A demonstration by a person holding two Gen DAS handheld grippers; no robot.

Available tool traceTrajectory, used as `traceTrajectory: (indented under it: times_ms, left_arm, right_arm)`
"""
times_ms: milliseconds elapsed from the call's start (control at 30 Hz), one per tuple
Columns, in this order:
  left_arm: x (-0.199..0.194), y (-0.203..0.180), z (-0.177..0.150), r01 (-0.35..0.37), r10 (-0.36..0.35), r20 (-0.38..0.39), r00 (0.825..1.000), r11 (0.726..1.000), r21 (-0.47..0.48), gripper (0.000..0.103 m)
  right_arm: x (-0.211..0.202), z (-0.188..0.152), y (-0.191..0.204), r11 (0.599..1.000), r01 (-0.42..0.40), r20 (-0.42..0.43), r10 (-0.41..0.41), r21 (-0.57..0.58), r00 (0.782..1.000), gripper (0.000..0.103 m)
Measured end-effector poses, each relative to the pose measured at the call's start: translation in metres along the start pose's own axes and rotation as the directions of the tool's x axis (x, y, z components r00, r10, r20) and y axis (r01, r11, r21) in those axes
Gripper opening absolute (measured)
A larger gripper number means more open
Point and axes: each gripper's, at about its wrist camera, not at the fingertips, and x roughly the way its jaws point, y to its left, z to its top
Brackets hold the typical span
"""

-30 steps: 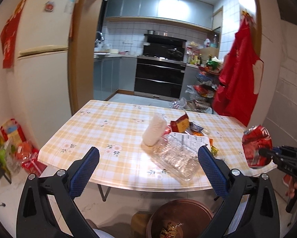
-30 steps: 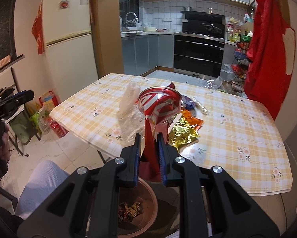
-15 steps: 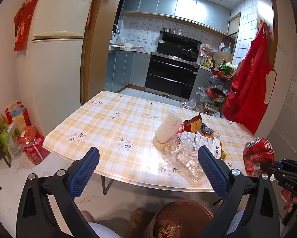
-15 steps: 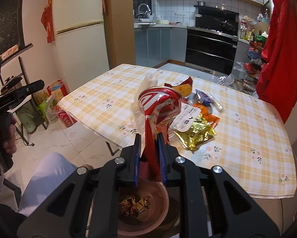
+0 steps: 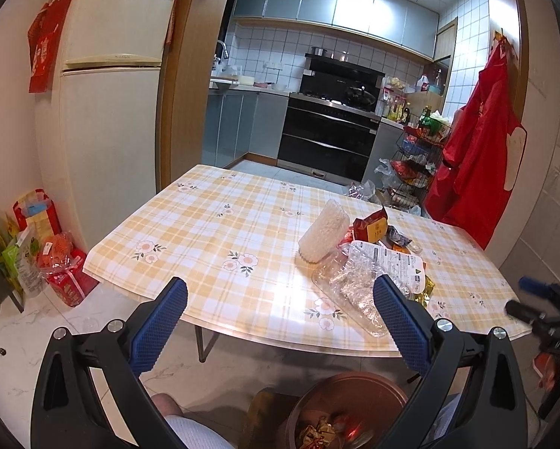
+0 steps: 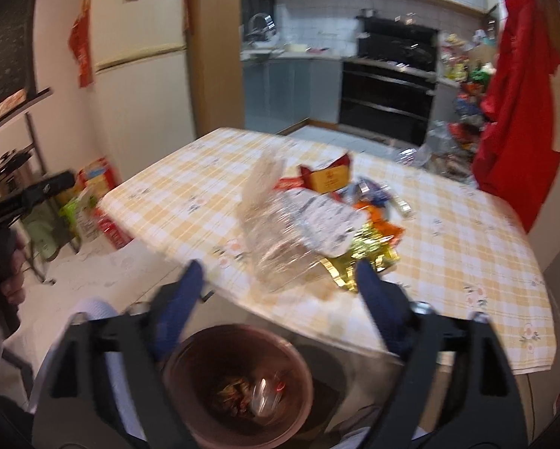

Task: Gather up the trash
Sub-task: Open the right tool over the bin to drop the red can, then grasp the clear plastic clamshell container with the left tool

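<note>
Trash on a checked tablecloth, with a bin at the table's near edge. Going from nine o'clock to three o'clock in the left wrist view: one cream refrigerator (image 5: pixel 107 112), one wooden door frame (image 5: pixel 182 75), one black oven (image 5: pixel 328 138), one wire rack (image 5: pixel 414 164) of bottles and packets, and one red apron (image 5: pixel 474 172) hanging at three o'clock. Two or more bags (image 5: pixel 51 254) stand on the pale marble-look floor (image 5: pixel 25 366) at eight o'clock, beside the refrigerator.

One table (image 5: pixel 220 247), covered in yellow-and-white plaid with small flowers, fills the centre. The trash heap lies toward its two o'clock side: one white ribbed cup (image 5: pixel 323 232) on its side, one clear crushed plastic tray (image 5: pixel 351 292), one white printed label (image 5: pixel 392 262), one red carton piece (image 5: pixel 371 226), one gold foil wrapper (image 6: pixel 362 258), plus several small wrappers too blurred to count.

One brown bin (image 6: pixel 239 381) sits at six o'clock below the table edge; wrappers and a reddish piece lie inside it.

Left gripper (image 5: pixel 280 321): jaws wide, nothing between them, level with the near table edge. Right gripper (image 6: pixel 276 292): jaws opening, nothing between them, directly above the bin; the right view is motion-blurred. Each gripper appears once at the other view's edge, with a hand (image 6: pixel 6 273) on its handle.
</note>
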Motion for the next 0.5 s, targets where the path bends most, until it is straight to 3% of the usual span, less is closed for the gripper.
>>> traceTrajectory:
  times_ms: [100,500]
  left_arm:
    - [0.004,-0.005,-0.002,0.001,0.000,-0.010,1.000,1.000,0.021,0.097]
    - [0.040,-0.067,-0.017,0.052,-0.041,-0.066,0.997,0.982,0.184,0.097]
  right_arm:
    - [-0.003,0.003,-0.018,0.997,0.059,0.026,-0.061,0.047,0.998,0.097]
    - [-0.003,-0.008,-0.090,0.957,0.218,0.014,-0.225,0.193,0.974,0.097]
